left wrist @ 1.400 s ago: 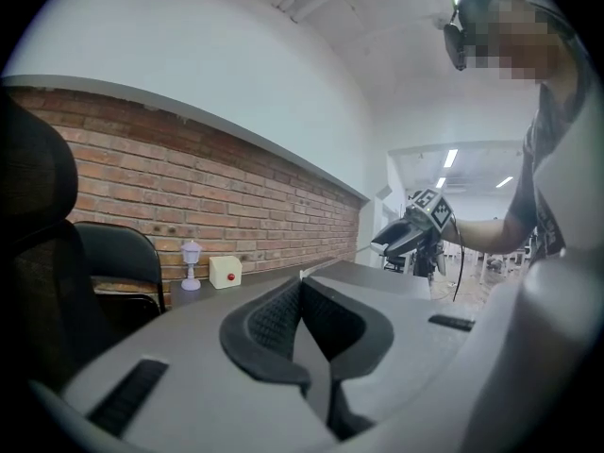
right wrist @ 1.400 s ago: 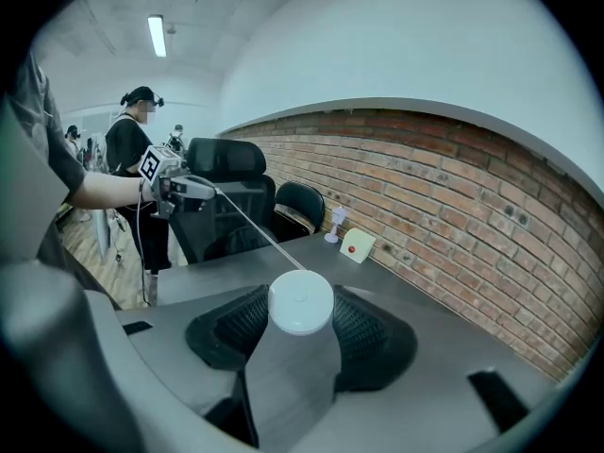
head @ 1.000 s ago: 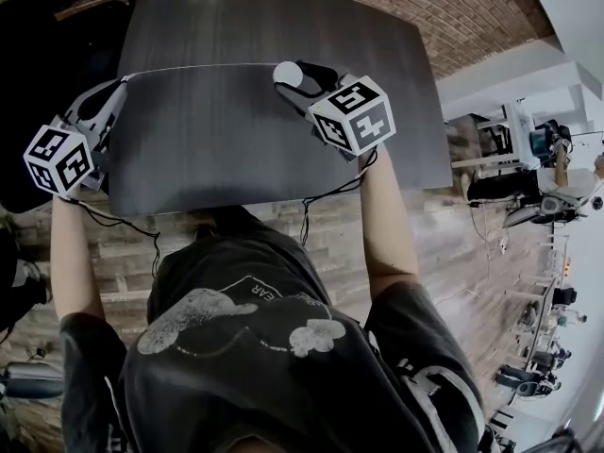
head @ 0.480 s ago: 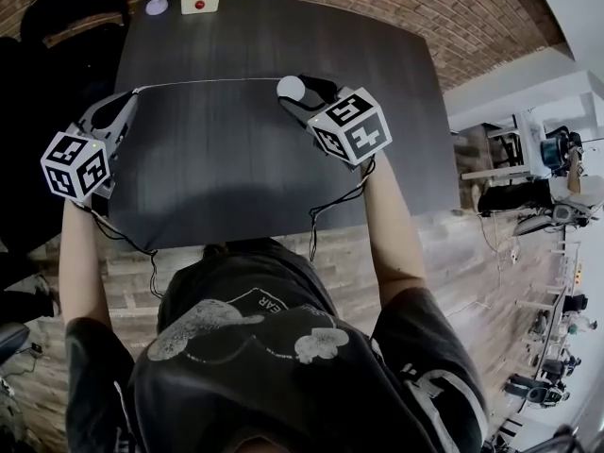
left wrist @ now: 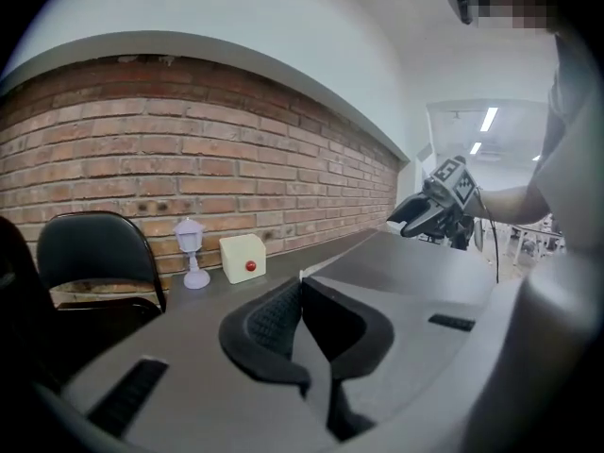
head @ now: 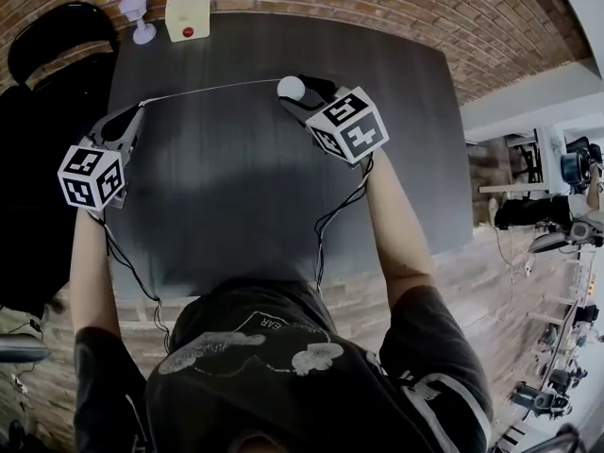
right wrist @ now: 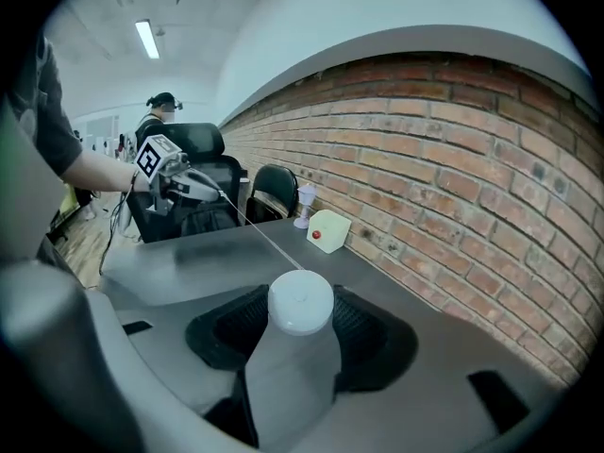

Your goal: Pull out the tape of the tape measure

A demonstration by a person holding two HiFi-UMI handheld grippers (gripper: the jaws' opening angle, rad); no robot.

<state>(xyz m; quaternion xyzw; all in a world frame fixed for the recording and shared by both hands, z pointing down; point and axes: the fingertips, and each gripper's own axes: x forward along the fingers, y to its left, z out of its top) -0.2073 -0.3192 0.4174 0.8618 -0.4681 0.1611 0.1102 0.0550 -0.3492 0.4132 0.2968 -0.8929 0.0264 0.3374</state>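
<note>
- Two grippers show in my head view, well apart above a dark grey rectangular table. The left gripper sits near the table's left edge, and the right gripper is near the middle.
- The right gripper grasps a round white tape measure. A thin white tape runs taut from it across to the left gripper's tips.
- At the far edge stand a small lilac lantern-shaped lamp and a cream box with a red button. A black padded chair stands off the table's left corner.
- From the left gripper view I read the jaws as pressed together. The left gripper is clenched on the tape's end, which is only a white sliver at the tips.
- Beyond it I see the lamp, the box and the chair along a red brick wall. The right gripper is far off to the right.
- In the right gripper view the pads of the right gripper grip both sides of the tape measure, which stands upright between them.
- Its tape stretches away over the table to the left gripper. The box and lamp stand by the wall.
</note>
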